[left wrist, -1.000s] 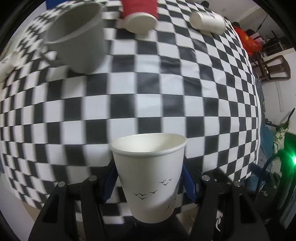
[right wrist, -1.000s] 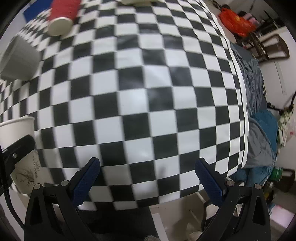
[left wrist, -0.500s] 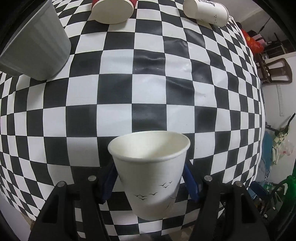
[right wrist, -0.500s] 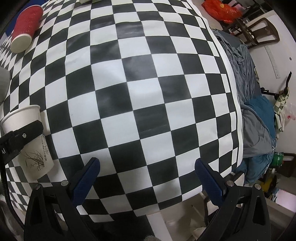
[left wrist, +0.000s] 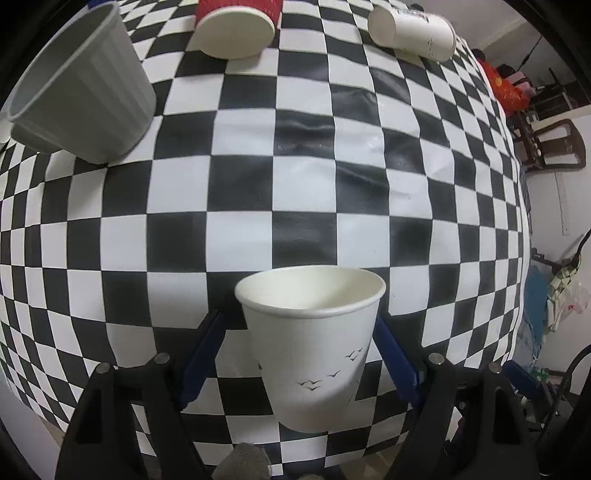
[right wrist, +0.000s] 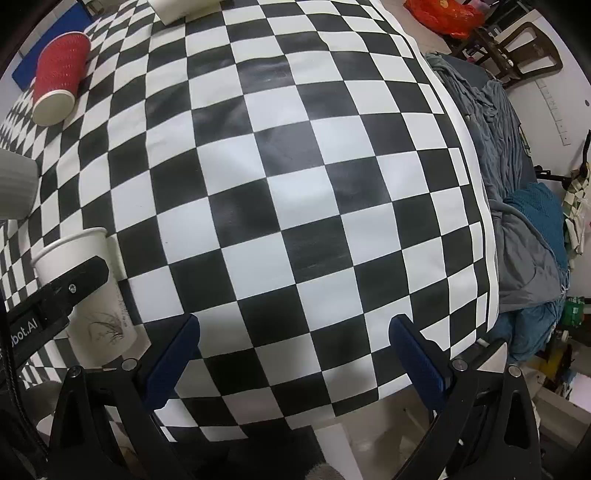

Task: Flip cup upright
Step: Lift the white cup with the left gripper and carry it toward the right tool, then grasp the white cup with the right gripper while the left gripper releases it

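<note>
A white paper cup with small bird prints (left wrist: 314, 347) stands upright between the blue fingers of my left gripper (left wrist: 301, 343). The right finger touches its side; a narrow gap shows at the left finger (left wrist: 201, 354). The cup sits near the front edge of the checkered table (left wrist: 295, 177). It also shows at the far left of the right wrist view (right wrist: 88, 295), with the left gripper's black finger across it. My right gripper (right wrist: 295, 350) is open and empty above the table's front right part.
A grey ribbed cup (left wrist: 81, 92) stands upright at back left. A red paper cup (left wrist: 236, 26) and another white cup (left wrist: 412, 31) lie on their sides at the back. A grey and blue cloth heap (right wrist: 517, 206) and chairs (right wrist: 517, 48) lie beyond the right edge.
The left gripper with the white cup has come lower and closer to the table, and its fingers have spread a little from the cup. The right gripper has moved nearer the table.
</note>
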